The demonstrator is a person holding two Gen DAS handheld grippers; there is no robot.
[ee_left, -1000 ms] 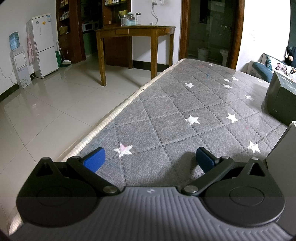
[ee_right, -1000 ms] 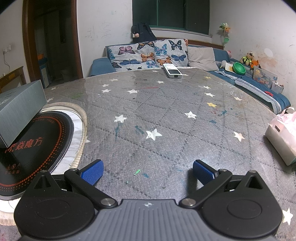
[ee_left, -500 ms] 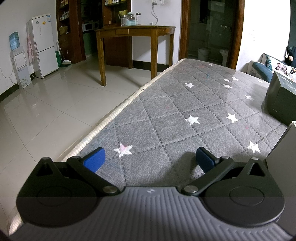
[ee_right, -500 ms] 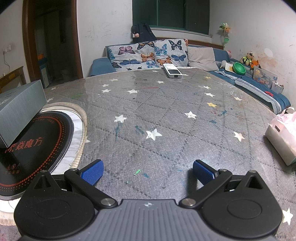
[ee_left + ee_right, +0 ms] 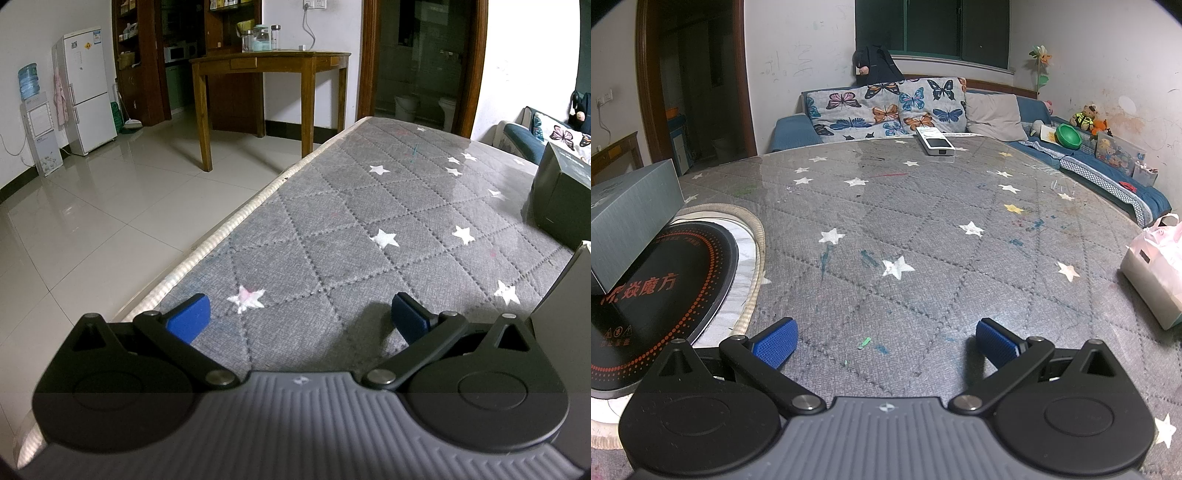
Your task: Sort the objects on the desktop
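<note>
Comparing with a second ago: nothing has shifted in either view; both tools sit where they were and every object lies as it did.
Meaning for the task: judged from that stillness, sorting has not begun; no object is held or touched.

Left wrist view
Left tool (image 5: 298,315): blue-padded fingers spread wide, nothing between them, low over the counter.
Counter (image 5: 369,206): grey quilted cover with white stars and a cream piped edge; bare ahead of the fingers.
Dark green cardboard box (image 5: 563,201): one, far right on the counter, well apart from the tool.
Grey box corner (image 5: 569,295): one, cut off at the right border, just beside the right finger; contact cannot be told.
Background: one brown wooden table (image 5: 269,74), one white fridge (image 5: 90,88), one water dispenser with a blue bottle (image 5: 35,122).

Right wrist view
Right tool (image 5: 886,343): blue ribbed pads wide apart, empty, resting low over the counter.
Grey rectangular cardboard box (image 5: 631,218): one, at left, lying on the hob.
Black round induction hob with orange lettering (image 5: 661,291): one, set into a cream-rimmed opening in the counter, beside the left finger.
White flat handheld device with a small screen (image 5: 936,144): one, at the far edge, well apart from the tool.
Pale pink plastic bag (image 5: 1156,273): one, at the right edge; contents not clear.
Green scrap (image 5: 863,342): one small fleck between the pads.
Count of sortable things: two boxes, one device, one bag; the device or the bag seems the likeliest first pick for this tool.
</note>
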